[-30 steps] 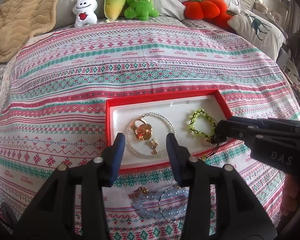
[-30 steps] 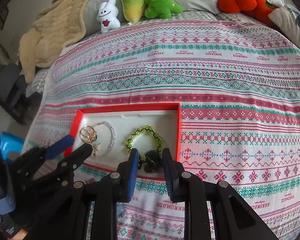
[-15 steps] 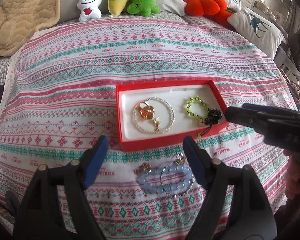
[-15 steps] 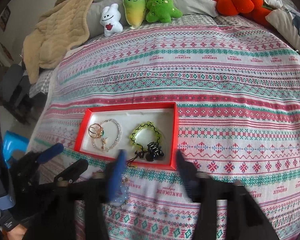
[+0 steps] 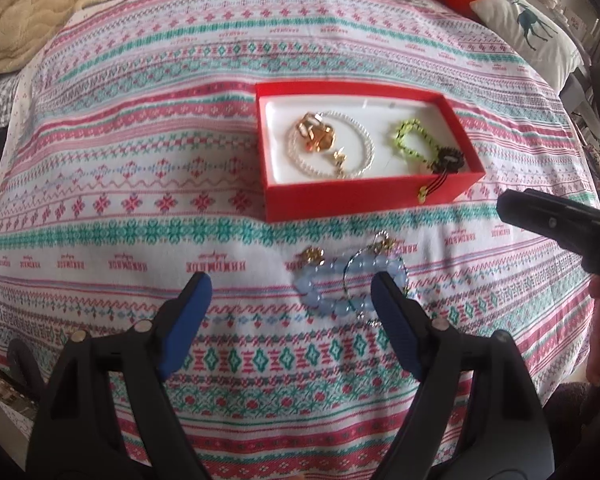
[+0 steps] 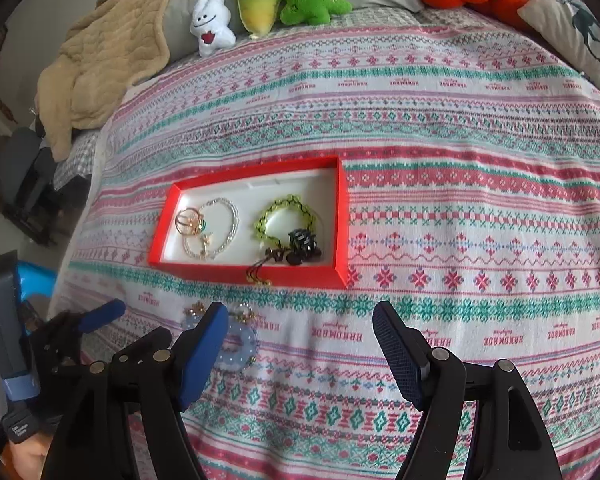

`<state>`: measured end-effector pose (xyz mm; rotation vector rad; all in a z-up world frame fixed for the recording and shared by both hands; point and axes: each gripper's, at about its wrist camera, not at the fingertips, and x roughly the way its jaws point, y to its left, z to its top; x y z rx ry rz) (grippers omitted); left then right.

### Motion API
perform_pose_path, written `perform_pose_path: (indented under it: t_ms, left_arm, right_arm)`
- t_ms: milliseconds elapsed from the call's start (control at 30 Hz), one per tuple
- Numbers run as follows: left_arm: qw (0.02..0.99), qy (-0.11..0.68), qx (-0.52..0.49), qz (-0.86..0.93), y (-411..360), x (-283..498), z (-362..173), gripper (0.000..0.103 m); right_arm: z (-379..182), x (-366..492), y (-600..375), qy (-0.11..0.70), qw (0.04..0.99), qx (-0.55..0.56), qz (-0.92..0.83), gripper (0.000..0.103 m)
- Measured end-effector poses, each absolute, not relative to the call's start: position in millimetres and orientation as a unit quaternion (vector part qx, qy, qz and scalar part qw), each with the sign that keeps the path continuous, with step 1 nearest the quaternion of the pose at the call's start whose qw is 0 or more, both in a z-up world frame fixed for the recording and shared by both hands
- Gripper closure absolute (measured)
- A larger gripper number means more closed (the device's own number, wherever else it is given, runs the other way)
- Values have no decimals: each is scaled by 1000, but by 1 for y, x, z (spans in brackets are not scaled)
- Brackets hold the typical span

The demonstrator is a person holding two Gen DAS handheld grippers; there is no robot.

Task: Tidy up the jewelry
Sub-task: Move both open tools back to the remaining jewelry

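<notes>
**Both grippers wide above the bedspread**

The left gripper [image 5: 290, 294] and right gripper [image 6: 298, 326] hold their jaws wide, empty. The red tray [image 6: 342, 216] holds a pearl bracelet [image 5: 366, 148] and green bead bracelet [image 6: 286, 210]. A blue bead bracelet [image 5: 342, 280] lies on the bed [image 5: 140, 160] near the tray.

Soft daylight, faint shadows; slight motion blur, strong fisheye edge warp.

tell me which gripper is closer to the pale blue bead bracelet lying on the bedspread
Left. The left gripper is open with one fingertip right beside the pale blue bead bracelet; the right gripper hovers open off to its right.
</notes>
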<state>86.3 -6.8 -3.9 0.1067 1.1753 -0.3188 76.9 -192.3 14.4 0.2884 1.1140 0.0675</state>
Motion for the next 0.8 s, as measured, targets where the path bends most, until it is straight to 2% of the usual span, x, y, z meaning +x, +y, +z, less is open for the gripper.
perform_pose_path:
  t_ms: [300, 800]
  left_arm:
    - [803, 575, 65, -142, 0, 79, -16, 20]
    - [796, 584, 82, -137, 33, 69, -25, 20]
  right_arm:
    - [-16, 77, -183, 578, 802, 152, 26, 26]
    - [-41, 94, -130, 612, 779, 127, 54, 26]
